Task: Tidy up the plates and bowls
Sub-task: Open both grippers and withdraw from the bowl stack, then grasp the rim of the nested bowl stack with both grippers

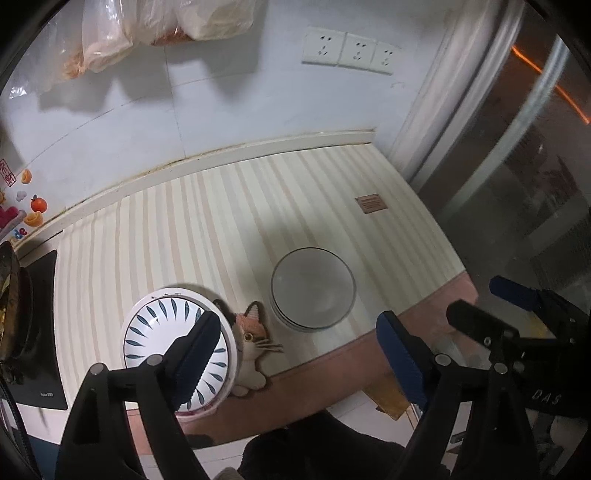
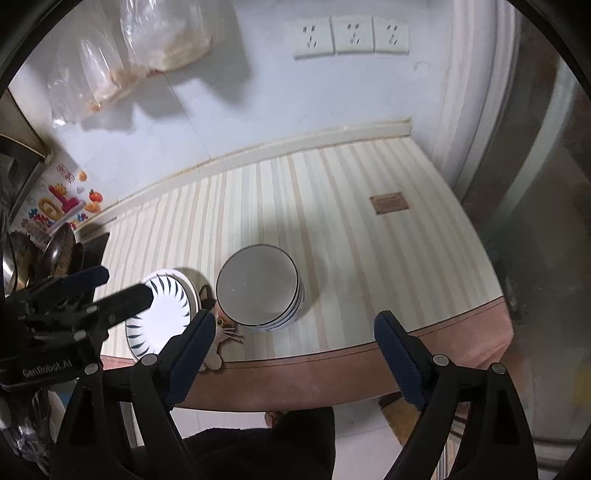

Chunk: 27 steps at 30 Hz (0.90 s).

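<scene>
A stack of white plates with blue leaf marks (image 1: 162, 332) (image 2: 162, 314) sits near the front left of the striped table mat. A stack of white bowls with dark rims (image 1: 313, 288) (image 2: 257, 286) stands to its right. My left gripper (image 1: 295, 332) is open and empty, held above the table's front edge; its left finger overlaps the plates in view. My right gripper (image 2: 291, 328) is open and empty, above the front edge, in front of the bowls. The right gripper also shows in the left wrist view (image 1: 480, 306), and the left gripper in the right wrist view (image 2: 122, 284).
A cat-shaped mat (image 1: 255, 339) lies between the plates and the bowls. A black cooktop (image 1: 40, 332) with a pan is at the left. Plastic bags (image 1: 122, 33) and wall sockets (image 1: 351, 50) are on the back wall. A glass door (image 1: 517, 166) is at the right.
</scene>
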Each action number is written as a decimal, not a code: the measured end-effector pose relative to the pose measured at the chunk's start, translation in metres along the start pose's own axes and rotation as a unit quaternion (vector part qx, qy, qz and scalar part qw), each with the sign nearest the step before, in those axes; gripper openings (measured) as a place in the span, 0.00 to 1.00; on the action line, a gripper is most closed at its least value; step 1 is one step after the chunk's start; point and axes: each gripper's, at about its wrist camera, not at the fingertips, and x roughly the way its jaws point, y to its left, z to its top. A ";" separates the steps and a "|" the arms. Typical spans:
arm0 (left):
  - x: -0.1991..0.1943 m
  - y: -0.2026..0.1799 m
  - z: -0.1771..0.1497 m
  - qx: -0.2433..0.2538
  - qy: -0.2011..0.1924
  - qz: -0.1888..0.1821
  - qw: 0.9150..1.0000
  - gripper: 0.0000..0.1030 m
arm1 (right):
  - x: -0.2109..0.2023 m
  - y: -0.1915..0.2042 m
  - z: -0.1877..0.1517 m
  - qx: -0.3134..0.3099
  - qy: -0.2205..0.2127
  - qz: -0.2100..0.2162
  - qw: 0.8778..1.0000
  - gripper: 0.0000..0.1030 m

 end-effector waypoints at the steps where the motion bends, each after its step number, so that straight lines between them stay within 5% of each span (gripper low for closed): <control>1: -0.005 -0.001 -0.001 0.002 -0.002 -0.002 1.000 0.84 | -0.008 0.000 -0.002 0.002 -0.006 -0.001 1.000 0.88; 15: -0.040 -0.012 -0.002 0.008 -0.032 -0.021 0.999 0.84 | -0.067 0.004 -0.011 0.009 -0.046 -0.002 0.999 0.89; 27: -0.006 -0.008 0.008 -0.007 0.000 -0.017 1.000 0.84 | -0.033 -0.007 -0.002 0.016 -0.012 0.008 1.000 0.89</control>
